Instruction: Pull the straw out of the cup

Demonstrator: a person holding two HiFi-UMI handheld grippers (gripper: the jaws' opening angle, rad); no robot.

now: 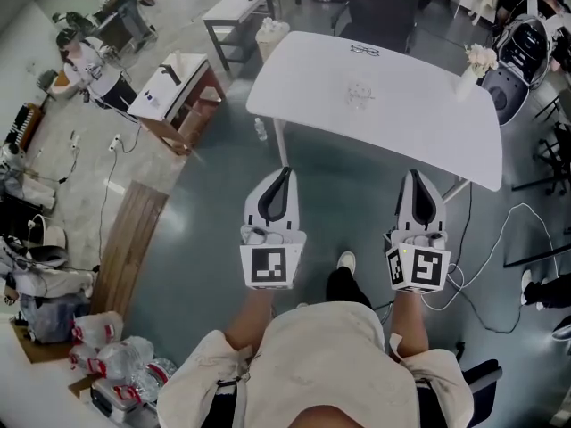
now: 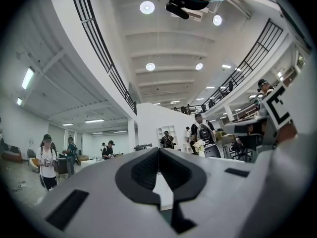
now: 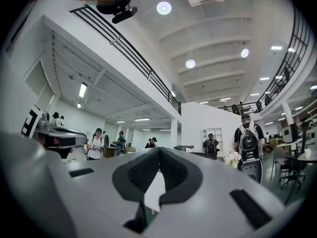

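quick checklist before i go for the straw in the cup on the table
1. Cup in sight: ok. The cup stands near the middle of the white table.
2. Straw seen in it: cannot tell, too small and faint in the head view.
3. Left gripper empty: ok, jaws together, nothing between them.
4. Right gripper ready to grasp: not ok, jaws together and empty; it must open first.
5. Grippers at the cup: not ok, both hang short of the table's near edge.
6. Space round the cup: ok. The glasses and the flower vase stand apart from it.
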